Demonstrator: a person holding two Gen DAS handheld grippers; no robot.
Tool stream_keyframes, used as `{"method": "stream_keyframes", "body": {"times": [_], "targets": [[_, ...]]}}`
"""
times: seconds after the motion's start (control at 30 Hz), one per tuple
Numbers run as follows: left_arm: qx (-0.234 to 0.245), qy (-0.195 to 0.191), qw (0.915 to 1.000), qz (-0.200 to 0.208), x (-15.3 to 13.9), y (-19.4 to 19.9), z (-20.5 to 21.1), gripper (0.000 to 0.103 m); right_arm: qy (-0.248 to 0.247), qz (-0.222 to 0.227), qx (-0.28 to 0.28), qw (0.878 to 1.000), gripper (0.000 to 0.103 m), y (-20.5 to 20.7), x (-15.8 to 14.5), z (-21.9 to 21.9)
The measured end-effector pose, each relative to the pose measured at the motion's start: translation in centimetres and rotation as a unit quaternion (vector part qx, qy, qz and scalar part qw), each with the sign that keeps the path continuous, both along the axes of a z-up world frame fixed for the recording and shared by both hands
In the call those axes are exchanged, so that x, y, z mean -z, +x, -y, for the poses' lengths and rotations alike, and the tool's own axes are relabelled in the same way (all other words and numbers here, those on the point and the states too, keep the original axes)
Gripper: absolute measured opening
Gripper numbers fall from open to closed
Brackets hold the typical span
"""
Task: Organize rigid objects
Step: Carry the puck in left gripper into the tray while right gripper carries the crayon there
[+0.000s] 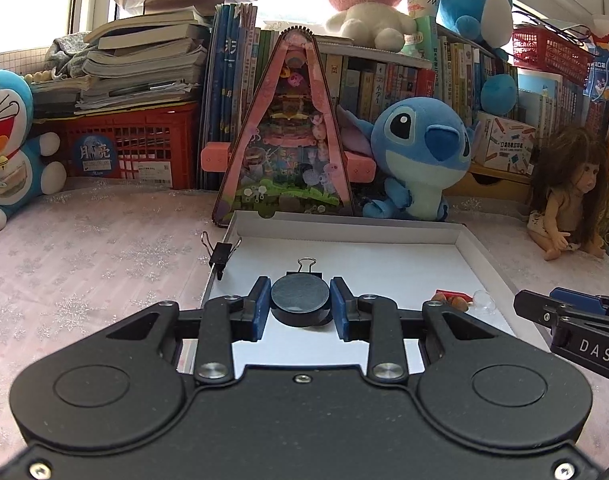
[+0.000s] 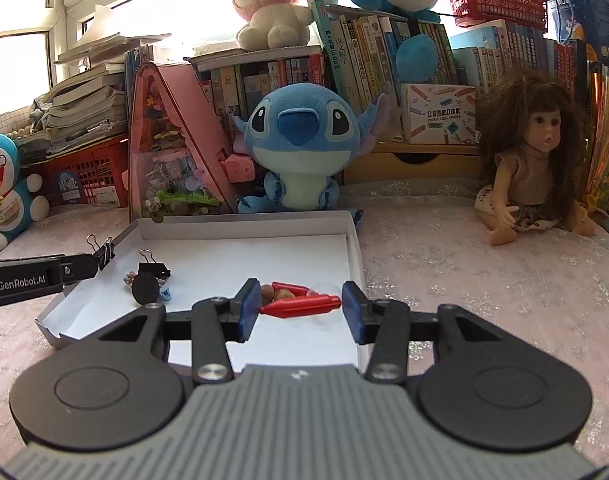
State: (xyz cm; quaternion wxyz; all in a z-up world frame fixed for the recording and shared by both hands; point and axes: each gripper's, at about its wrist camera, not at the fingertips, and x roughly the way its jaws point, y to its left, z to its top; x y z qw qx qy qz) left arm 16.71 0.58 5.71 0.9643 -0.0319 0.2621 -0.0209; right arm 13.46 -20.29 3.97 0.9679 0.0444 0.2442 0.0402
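Note:
A shallow white box lid (image 1: 432, 236) (image 2: 240, 227) lies on the pink cloth. My left gripper (image 1: 301, 307) is shut on a round black disc (image 1: 301, 298) and holds it over the lid's left part; the disc also shows in the right wrist view (image 2: 145, 289). A black binder clip (image 1: 306, 271) (image 2: 154, 268) lies just behind it. Another binder clip (image 1: 221, 256) (image 2: 102, 254) sits on the lid's left wall. My right gripper (image 2: 301, 309) is open, with a red plastic piece (image 2: 304, 305), a brown nut (image 2: 267, 292) and a clear dome (image 2: 324, 289) between its fingers.
A pink triangular display case (image 1: 290, 136), a blue Stitch plush (image 1: 420, 148) and a doll (image 2: 532, 160) stand behind the lid. A Doraemon plush (image 1: 4, 148), red crates and rows of books line the back. Pink cloth (image 2: 484, 280) surrounds the lid.

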Motion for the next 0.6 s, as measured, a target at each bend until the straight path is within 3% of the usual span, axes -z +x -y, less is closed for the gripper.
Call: {"method": "stream_keyframes", "body": {"times": [0.6], "targets": [[-0.017, 0.019, 0.9987, -0.043, 4.0, 3.5, 0.9, 0.03, -0.005, -0.058, 0.01, 0.998, 0.049, 4.2, 3.8, -1.2]]}}
